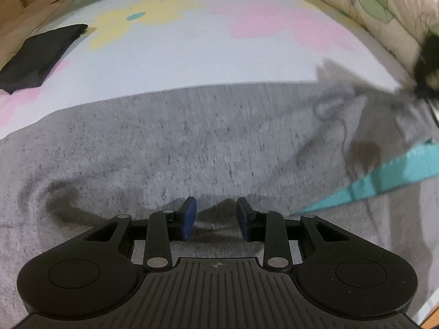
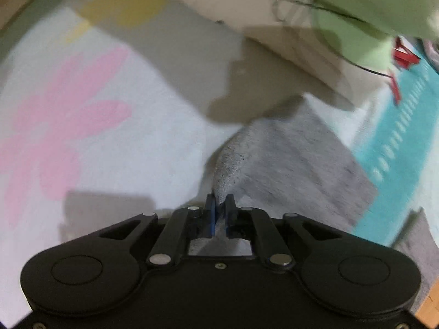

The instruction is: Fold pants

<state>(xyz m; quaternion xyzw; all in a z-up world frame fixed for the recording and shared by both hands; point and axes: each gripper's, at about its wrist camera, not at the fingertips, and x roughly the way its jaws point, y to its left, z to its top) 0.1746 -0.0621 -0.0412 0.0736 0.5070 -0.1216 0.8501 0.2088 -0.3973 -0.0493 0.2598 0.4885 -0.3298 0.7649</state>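
Blue-padded fingers (image 2: pixel 211 219) of the right gripper (image 2: pixel 219 213) are pinched together on a raised edge of the grey pants (image 2: pixel 288 164), with fabric visible between the pads. Left gripper (image 1: pixel 216 219) has its fingers (image 1: pixel 189 218) part open, set over a dark crease of the same cloth; no pinch made out there. Pants lie spread over a pale bed sheet (image 1: pixel 192 54) with pink and yellow flowers; a folded black garment (image 1: pixel 41 54) sits far left. Step in hand, judged: securing hold for a fold. Next move likely calls for the left fingers to close on cloth, then both lift together.
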